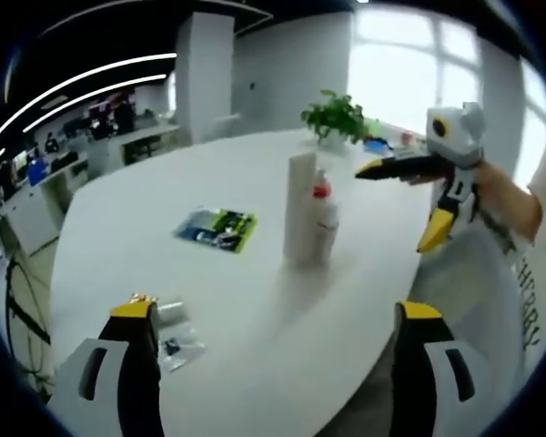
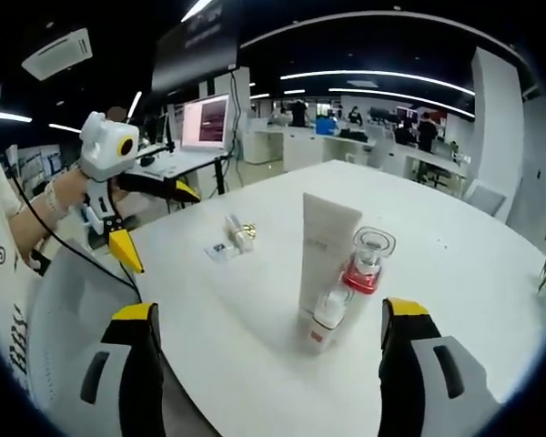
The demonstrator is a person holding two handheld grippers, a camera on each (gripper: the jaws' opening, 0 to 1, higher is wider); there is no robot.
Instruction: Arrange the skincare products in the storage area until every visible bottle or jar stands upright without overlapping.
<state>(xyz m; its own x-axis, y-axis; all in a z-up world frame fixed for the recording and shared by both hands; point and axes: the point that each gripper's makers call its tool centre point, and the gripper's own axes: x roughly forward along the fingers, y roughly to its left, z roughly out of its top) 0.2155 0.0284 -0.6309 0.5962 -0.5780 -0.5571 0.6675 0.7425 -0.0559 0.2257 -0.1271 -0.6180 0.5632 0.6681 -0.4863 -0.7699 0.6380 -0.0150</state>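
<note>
On the white table, a tall white tube stands upright touching a red-collared bottle and a small white bottle, just ahead between the right gripper jaws, spread wide and empty. The left gripper, also wide open and empty, faces a small gold-capped bottle lying by its left jaw.

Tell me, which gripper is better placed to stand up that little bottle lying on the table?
Probably the left gripper: the small bottle lies beside its open jaws. The right gripper faces the upright white tube.
</note>
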